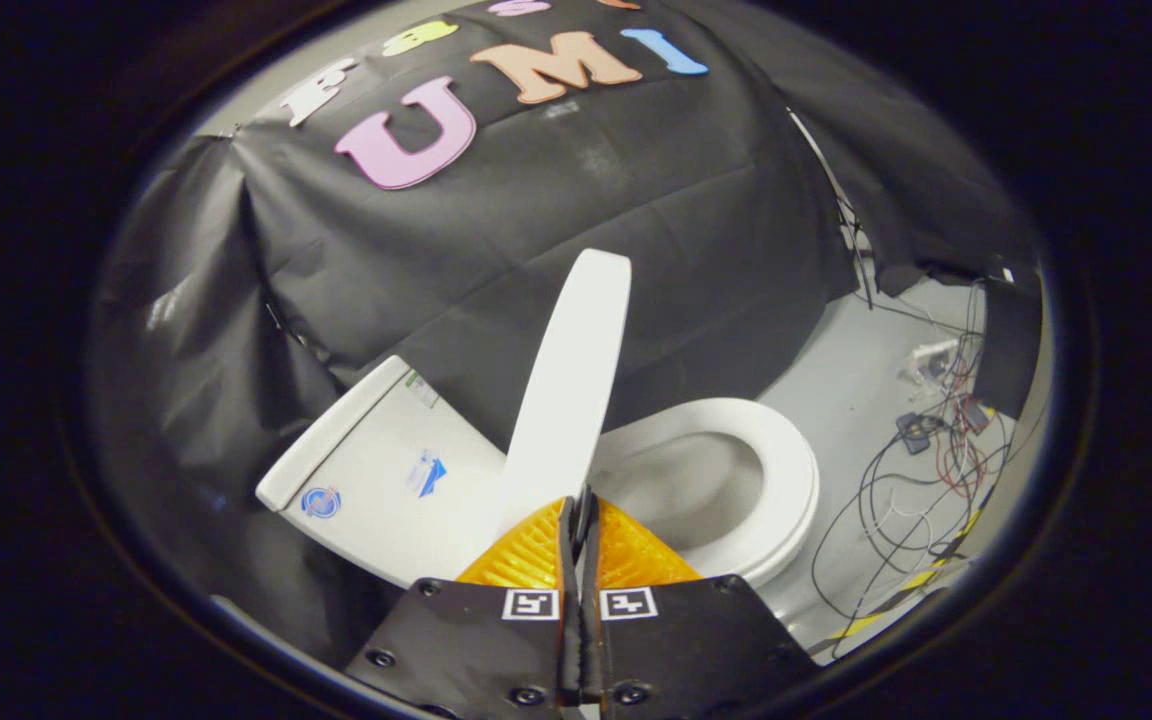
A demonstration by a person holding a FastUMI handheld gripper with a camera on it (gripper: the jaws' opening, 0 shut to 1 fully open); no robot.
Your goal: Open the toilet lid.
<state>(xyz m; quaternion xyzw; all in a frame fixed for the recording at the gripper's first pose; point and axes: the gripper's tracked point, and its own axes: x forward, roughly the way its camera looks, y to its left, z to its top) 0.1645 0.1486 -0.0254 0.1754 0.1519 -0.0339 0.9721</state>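
Observation:
The white toilet lid [571, 380] stands raised, nearly upright and seen almost edge-on, between the tank [376, 470] and the seat ring [786, 470]. The open bowl [681, 485] shows inside the ring. My gripper [576, 500] sits at the lid's lower end, its fingers [526, 560] pressed together with only a thin slit between them. The lid's edge rises just beyond the tips. Nothing shows between the fingers, and I cannot tell whether the tips touch the lid.
The booth's black cloth wall [536, 220] hangs close behind the tank and the lid. Loose cables and small electronics [936, 460] lie on the grey floor [846, 400] beyond the bowl. A dark box [1011, 340] stands by the far cloth.

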